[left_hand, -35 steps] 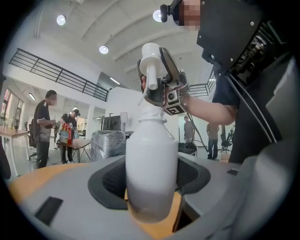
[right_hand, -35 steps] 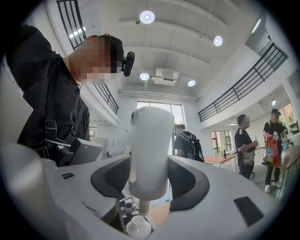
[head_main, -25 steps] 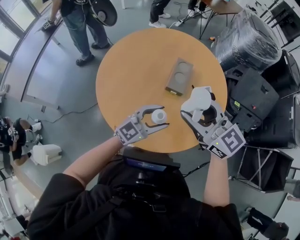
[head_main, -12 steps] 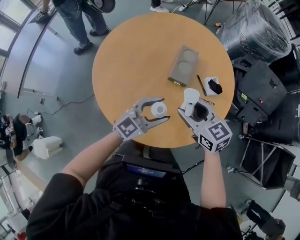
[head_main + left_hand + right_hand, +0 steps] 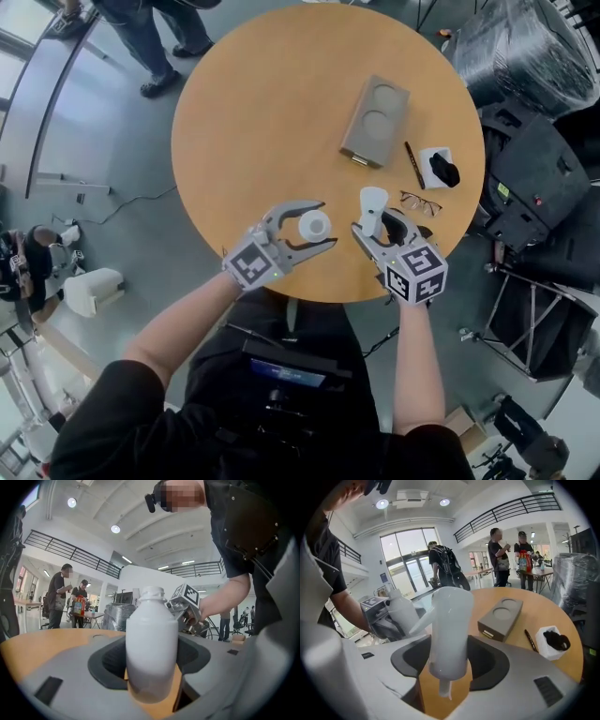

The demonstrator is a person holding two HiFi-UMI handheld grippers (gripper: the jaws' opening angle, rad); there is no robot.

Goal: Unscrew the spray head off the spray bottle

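A white spray bottle [image 5: 314, 225] stands upright between the jaws of my left gripper [image 5: 323, 225], which is shut on its body near the table's front edge. In the left gripper view the bottle [image 5: 151, 644] shows a bare threaded neck with no head on it. The white spray head [image 5: 373, 206] is apart from the bottle, held upright in my right gripper [image 5: 377, 225], which is shut on it. In the right gripper view the spray head [image 5: 449, 630] has its short tube hanging below, and the bottle [image 5: 401, 613] stands to its left.
On the round wooden table [image 5: 253, 122] lie a grey box with two round recesses [image 5: 375, 122], a pen [image 5: 413, 165], a small white box holding a black item [image 5: 439, 167] and a pair of glasses [image 5: 419, 201]. Black wrapped equipment [image 5: 525, 56] stands at the right.
My right gripper with the spray head has come closer to the left gripper, uncovering the small white box and the glasses. The left gripper and bottle have stayed put.
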